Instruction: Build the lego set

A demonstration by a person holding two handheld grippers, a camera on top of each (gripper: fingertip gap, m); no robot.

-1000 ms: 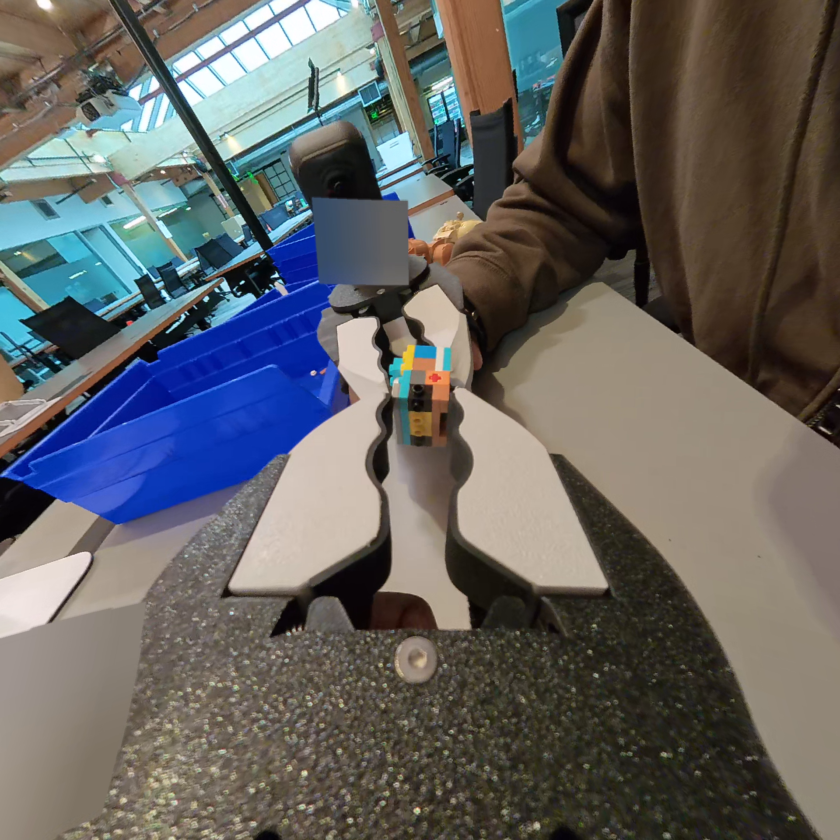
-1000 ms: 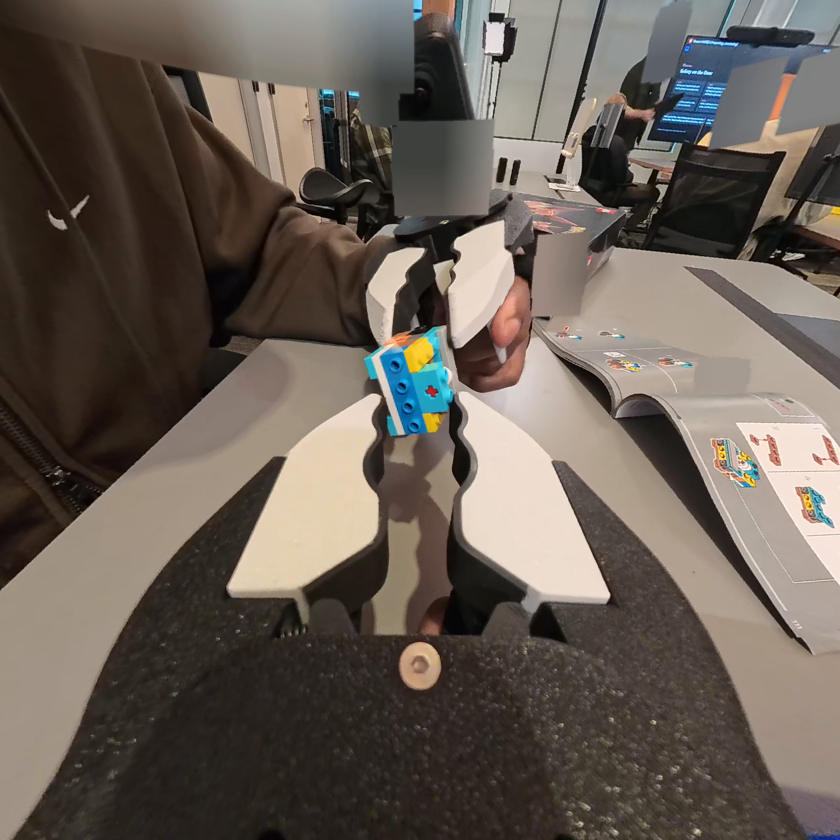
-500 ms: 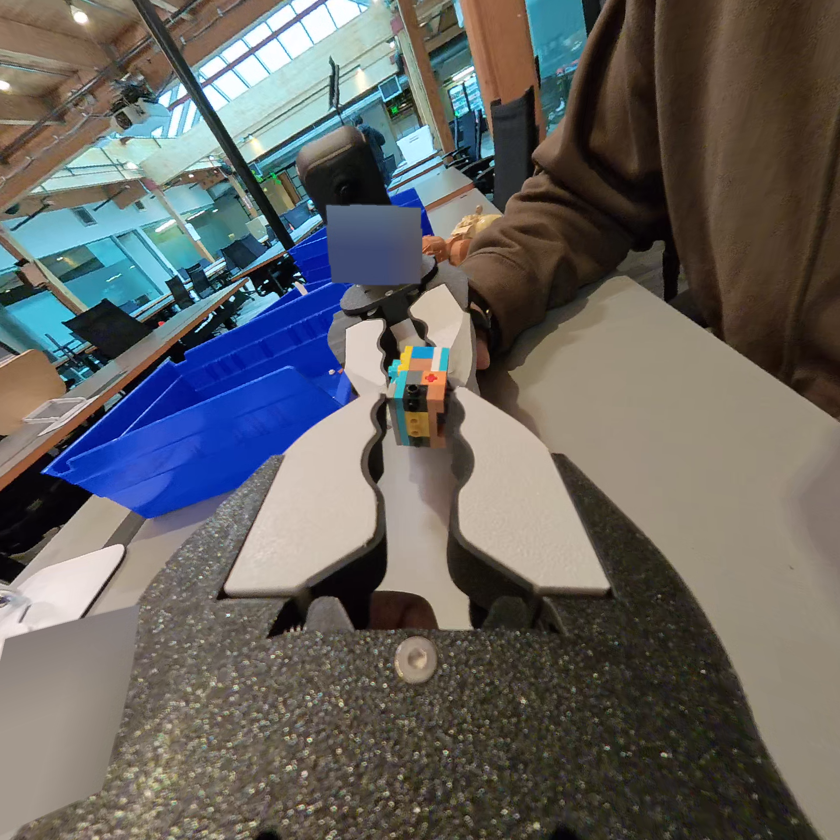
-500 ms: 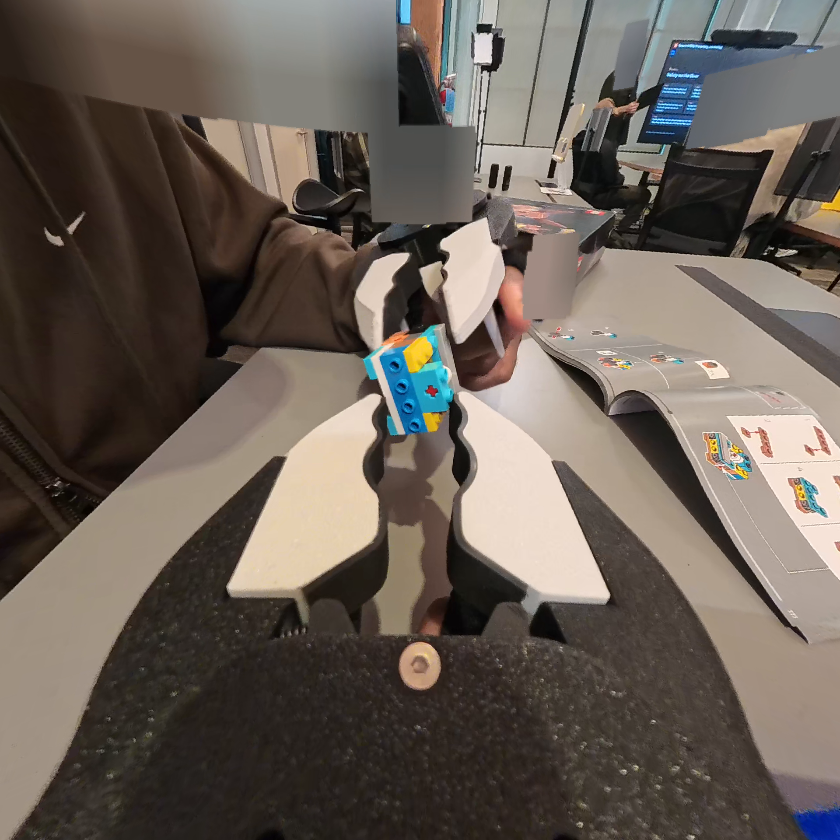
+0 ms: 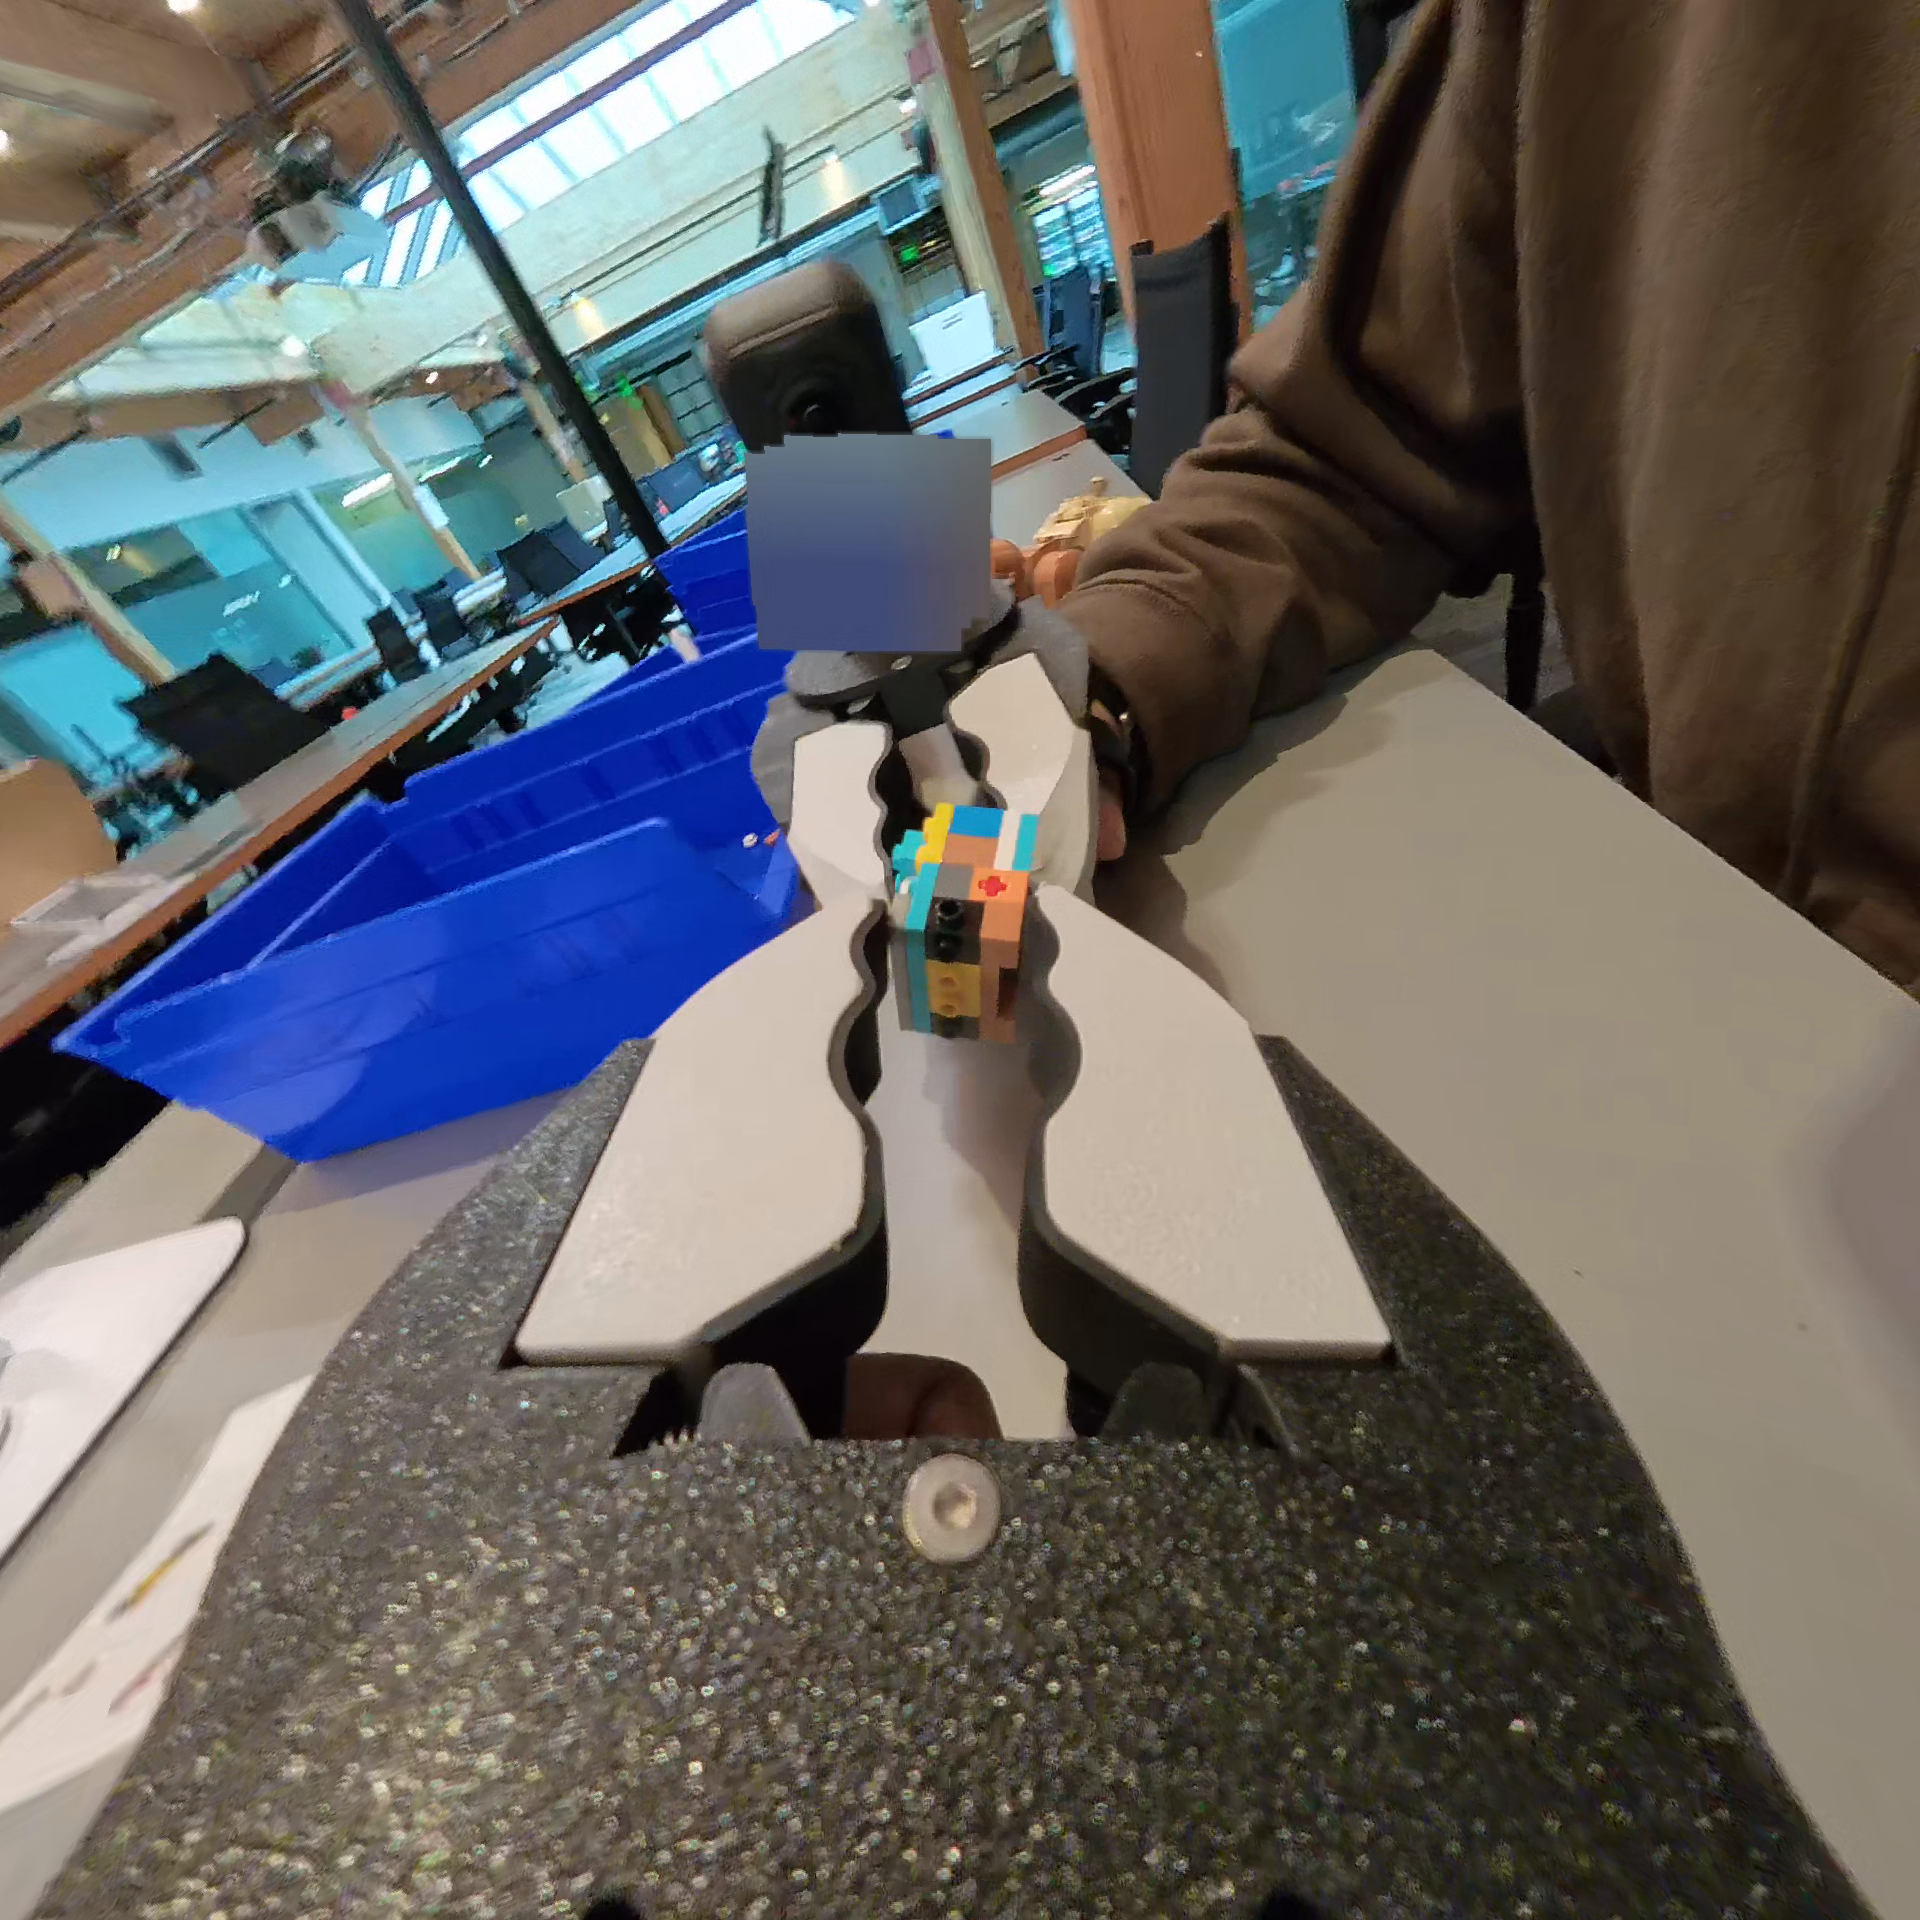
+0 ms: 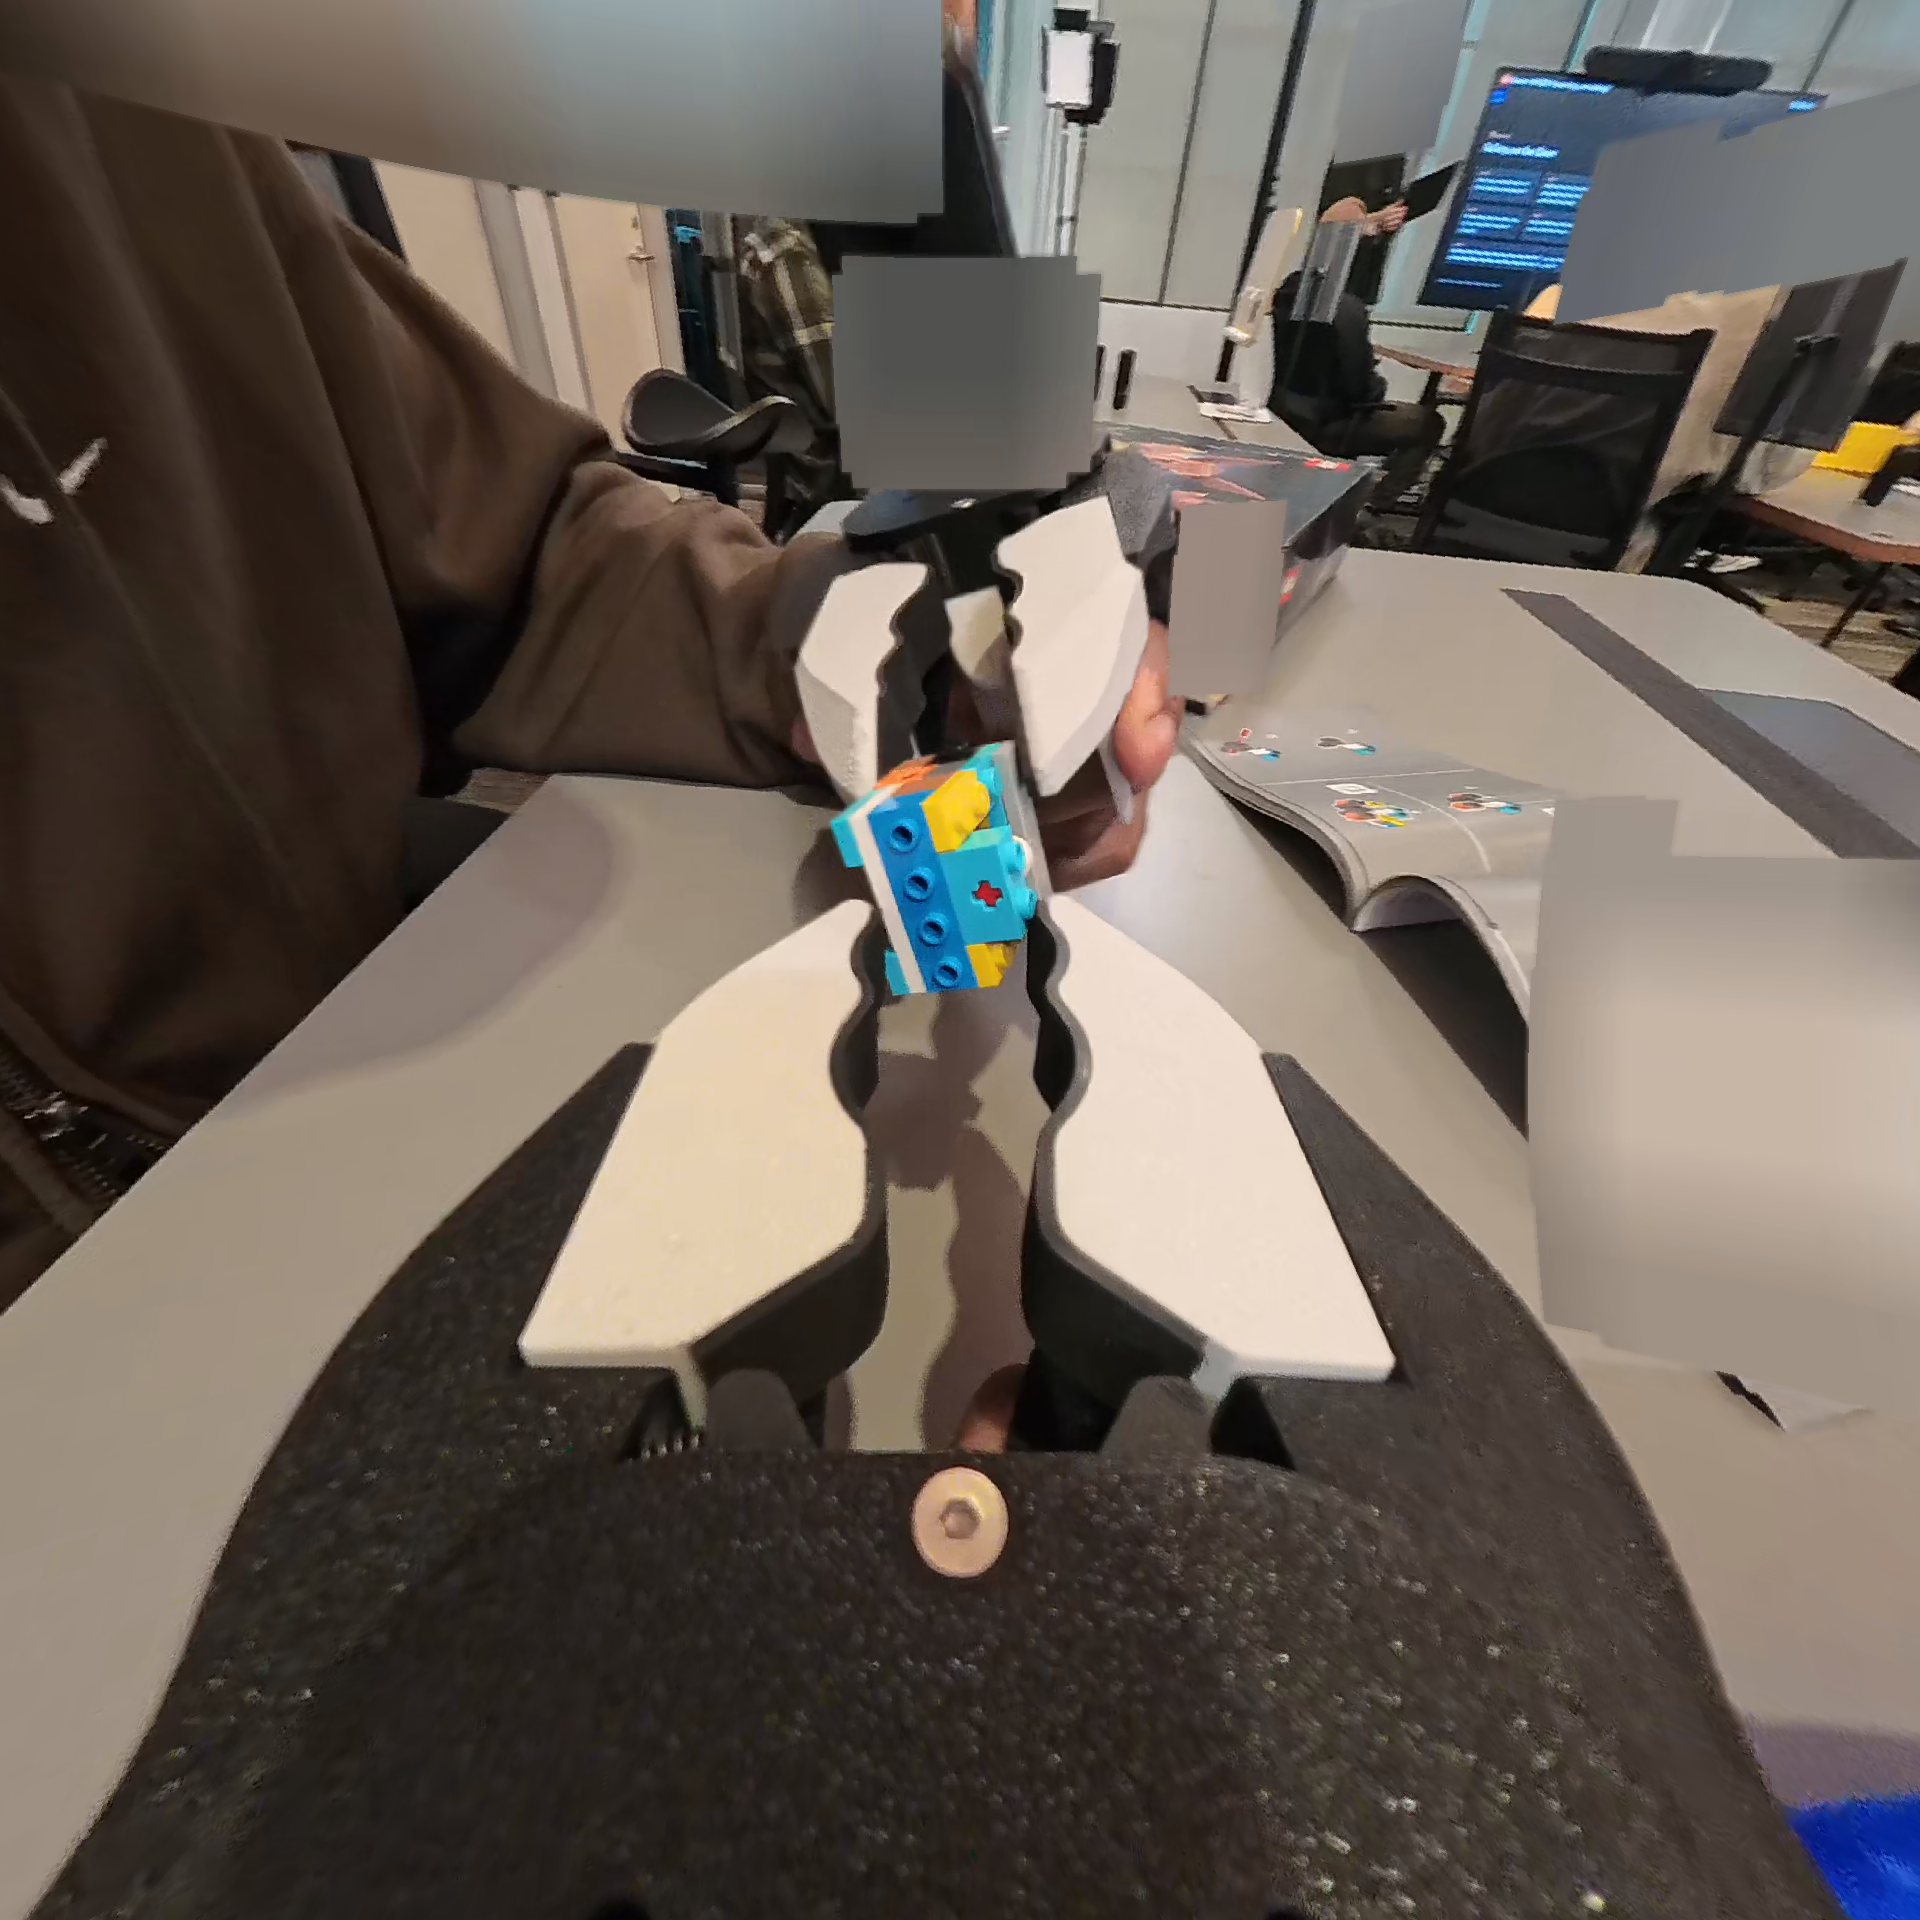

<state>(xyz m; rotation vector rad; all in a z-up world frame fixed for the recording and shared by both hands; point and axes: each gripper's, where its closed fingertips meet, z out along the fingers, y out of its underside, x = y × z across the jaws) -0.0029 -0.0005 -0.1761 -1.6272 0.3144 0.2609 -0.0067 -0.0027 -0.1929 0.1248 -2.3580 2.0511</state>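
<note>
A small lego assembly (image 5: 958,935) of blue, teal, orange, yellow and black bricks is held above the grey table (image 5: 1507,1039). My left gripper (image 5: 958,971) is shut on it from the near side. My right gripper (image 5: 940,790) faces it from the far side, with the assembly's far end between its fingers. In the right wrist view the assembly (image 6: 935,883) is tilted, and my right gripper (image 6: 951,951) is shut on its lower end. The left gripper (image 6: 961,675) stands just behind it, and its right finger touches the top.
Blue bins (image 5: 416,935) stand at the left of the table. An open instruction booklet (image 6: 1455,831) and a dark lego box (image 6: 1309,520) lie to the right. A person in a brown hoodie (image 5: 1558,416) sits at the table's edge. Both grippers' tips are close together, under 4 cm apart.
Both grippers stay shut on the assembly, facing each other. The pair has shifted only slightly, and the assembly keeps its tilt.
</note>
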